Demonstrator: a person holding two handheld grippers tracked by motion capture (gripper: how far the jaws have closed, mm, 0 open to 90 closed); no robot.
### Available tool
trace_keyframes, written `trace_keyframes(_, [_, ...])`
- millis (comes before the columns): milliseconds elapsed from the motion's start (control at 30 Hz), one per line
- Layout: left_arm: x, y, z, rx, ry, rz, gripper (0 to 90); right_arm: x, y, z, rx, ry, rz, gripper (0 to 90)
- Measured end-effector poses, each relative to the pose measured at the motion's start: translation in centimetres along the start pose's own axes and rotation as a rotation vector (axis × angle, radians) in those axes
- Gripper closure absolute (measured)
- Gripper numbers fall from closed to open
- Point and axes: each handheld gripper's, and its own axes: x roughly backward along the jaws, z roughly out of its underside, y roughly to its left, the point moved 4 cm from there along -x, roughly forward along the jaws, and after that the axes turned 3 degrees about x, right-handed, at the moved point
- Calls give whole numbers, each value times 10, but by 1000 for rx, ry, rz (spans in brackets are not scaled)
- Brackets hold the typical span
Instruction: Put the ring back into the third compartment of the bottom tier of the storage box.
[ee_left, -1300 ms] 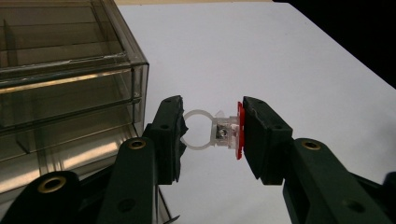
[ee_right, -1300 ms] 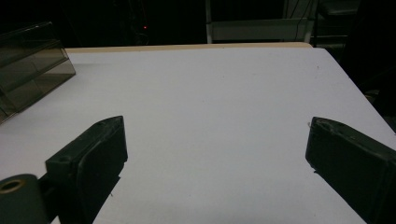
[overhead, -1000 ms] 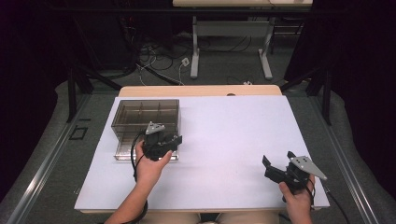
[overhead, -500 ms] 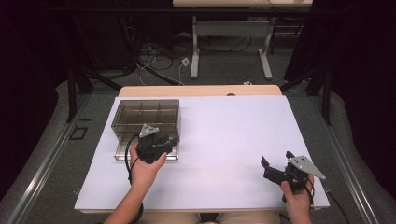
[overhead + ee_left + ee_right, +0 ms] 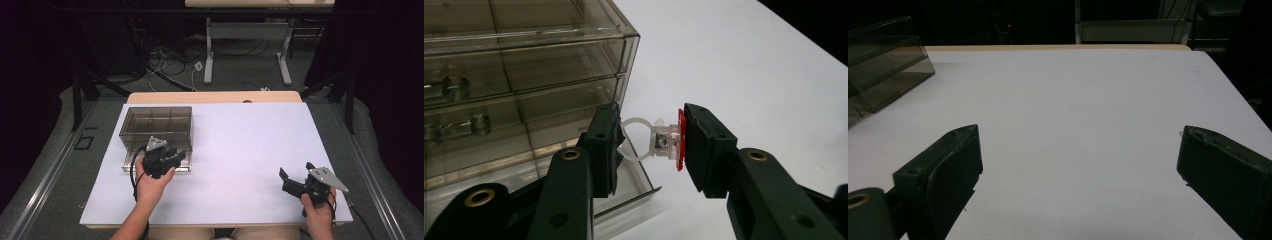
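Left gripper view puts me right behind the left tongs (image 5: pixel 649 145), which are clamped on a small clear plastic clip (image 5: pixel 651 142): its ring-shaped end presses against one pad and its red-backed end against the other. Just behind and below the tongs sits the smoky plastic drawer box (image 5: pixel 524 65), with its bottom drawer (image 5: pixel 634 185) pulled out under the clip. From the high view the left tongs (image 5: pixel 167 159) hover at the front of the drawer box (image 5: pixel 156 125), near the left side of the white counter (image 5: pixel 250 150), while the right tongs (image 5: pixel 292 182) wait well apart near the counter's near right corner. Their jaws stand wide with nothing between them, as the right gripper view confirms (image 5: pixel 1073 175). I'd judge the step in hand is putting the clip away in the pulled-out drawer. Next, it seems to me, the left tongs should lower over the drawer's open tray and let go, keeping the clip inside the front lip.
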Motion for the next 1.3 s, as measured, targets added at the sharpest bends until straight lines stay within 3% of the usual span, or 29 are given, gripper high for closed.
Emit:
trace_keyframes(567, [-5,17,12,15,21,-40,593,0,0,0,0,11,9,47])
trace_keyframes(900, [-15,18,19,-42,38,-61,593,-1,0,0,1,7,3,47])
trace_keyframes(1300, [-21,20,23,-79,27,-80,591,-1,0,1,12,15,3,46])
